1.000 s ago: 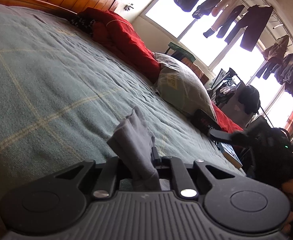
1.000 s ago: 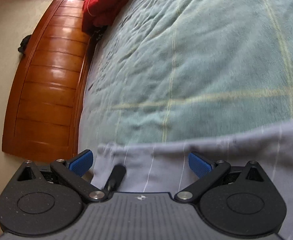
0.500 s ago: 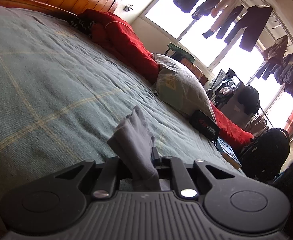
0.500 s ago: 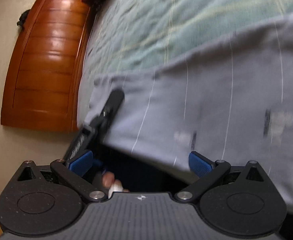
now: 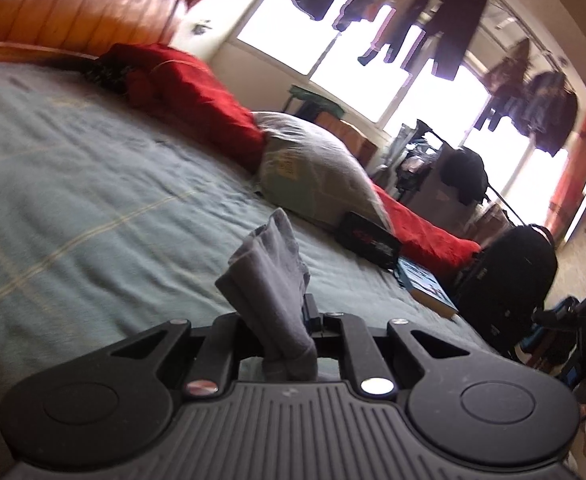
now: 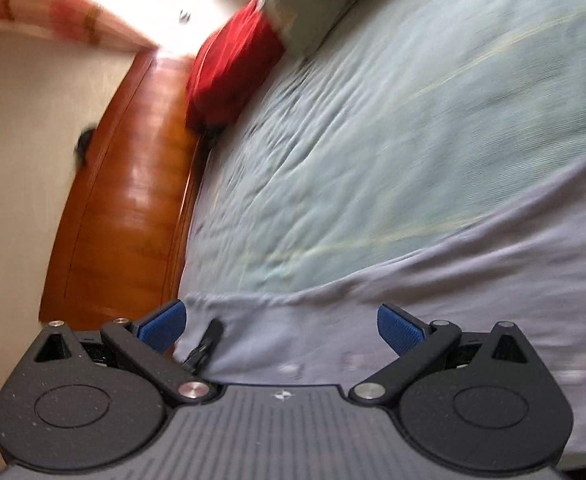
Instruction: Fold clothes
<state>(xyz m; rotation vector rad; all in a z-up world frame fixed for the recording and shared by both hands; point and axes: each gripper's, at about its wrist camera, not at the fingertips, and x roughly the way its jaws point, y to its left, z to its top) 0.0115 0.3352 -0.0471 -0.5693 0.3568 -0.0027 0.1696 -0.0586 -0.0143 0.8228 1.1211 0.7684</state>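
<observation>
Soft, light grey garment [image 6: 433, 280]: left gripper [image 5: 293, 320] pinching a bunched corner; right gripper [image 6: 281, 326] wide, hem at 12 o'clock.

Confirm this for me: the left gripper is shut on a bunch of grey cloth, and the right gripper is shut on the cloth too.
Not quite. The left gripper is indeed shut on the grey cloth, but the right gripper is open: the right wrist view shows its blue pads spread wide apart, with the cloth lying between them, ungripped.

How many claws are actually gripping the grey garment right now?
1. The left claw is shut on the grey garment; the right claw hangs open above it, empty.
</observation>
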